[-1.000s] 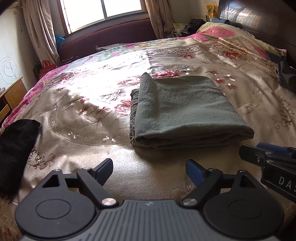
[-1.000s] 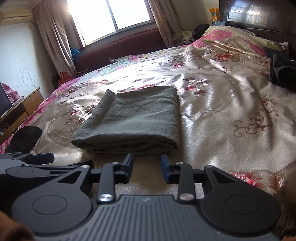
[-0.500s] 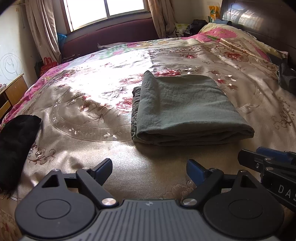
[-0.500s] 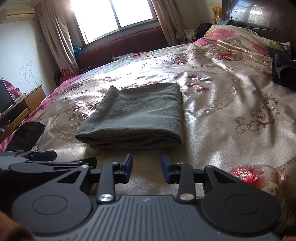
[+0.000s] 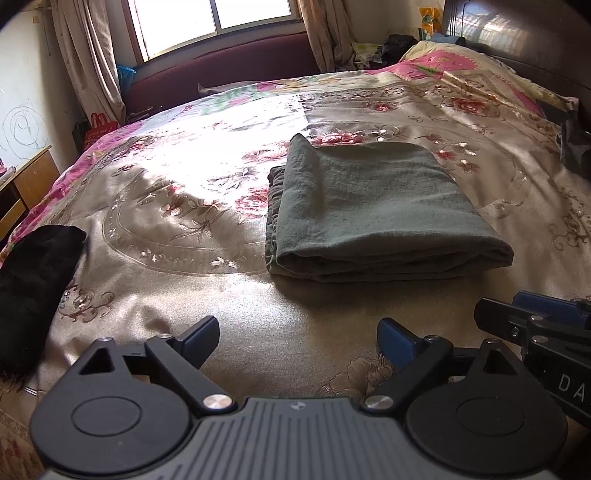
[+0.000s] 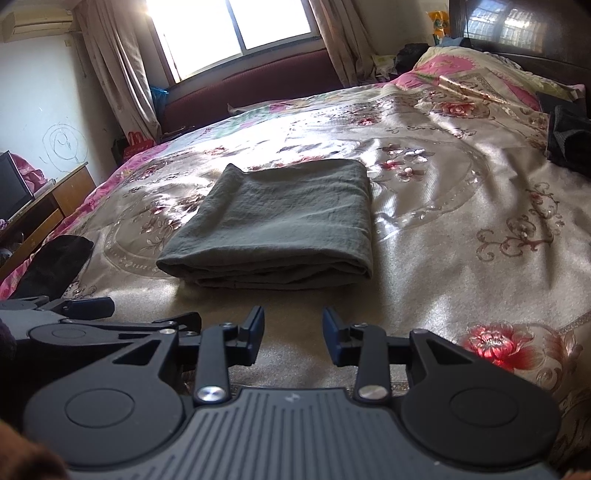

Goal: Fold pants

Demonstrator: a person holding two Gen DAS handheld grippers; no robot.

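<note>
The pants [image 5: 373, 210] lie folded in a neat stack mid-frame on the bed [image 5: 177, 288], so the folding looks done. Both the left hand-held gripper [image 5: 297, 338] and the right hand-held gripper [image 6: 293, 334] hang apart from them with jaws parted and empty, the right one's having just been opening.

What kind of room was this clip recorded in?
A home bedroom, most likely. The folded pants lie on a bed with a floral bedspread, a dark headboard stands at its far end, and a curtained window sits behind a maroon bench.
</note>
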